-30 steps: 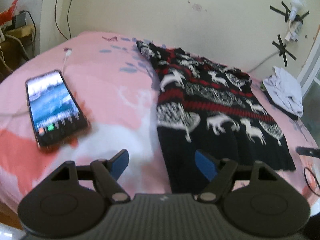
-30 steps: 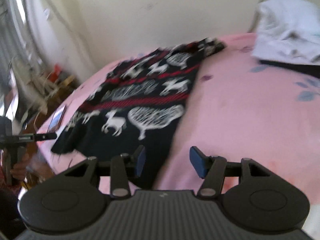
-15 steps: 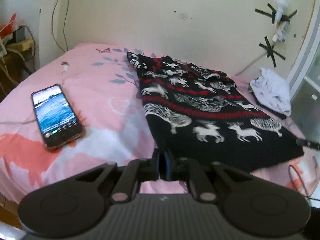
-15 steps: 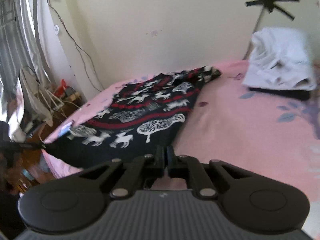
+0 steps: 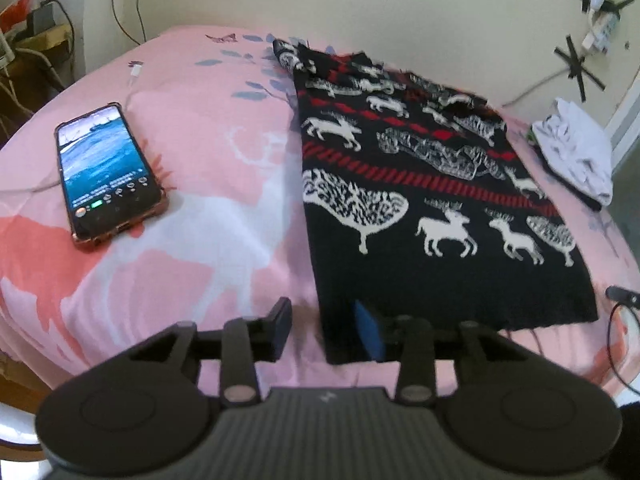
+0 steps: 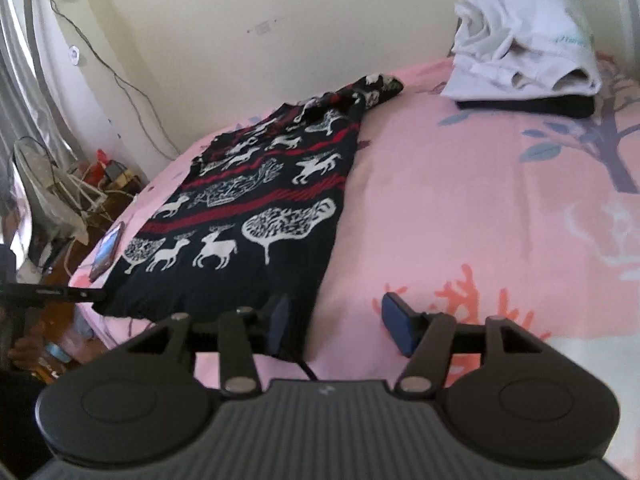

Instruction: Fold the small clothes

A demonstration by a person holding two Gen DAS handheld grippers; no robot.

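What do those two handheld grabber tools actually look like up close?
Both look alike. The left gripper and right gripper each have a dark grey ribbed body with a small pale mark at its front edge, two round black discs either side, and black linkage arms with silver pivot pins. Their jaws end in blue pads. No sleeve shows.

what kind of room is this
Most likely a bedroom at home: a bed with a pink printed sheet, a patterned sweater spread on it, a phone charging beside it, and folded clothes by the wall.
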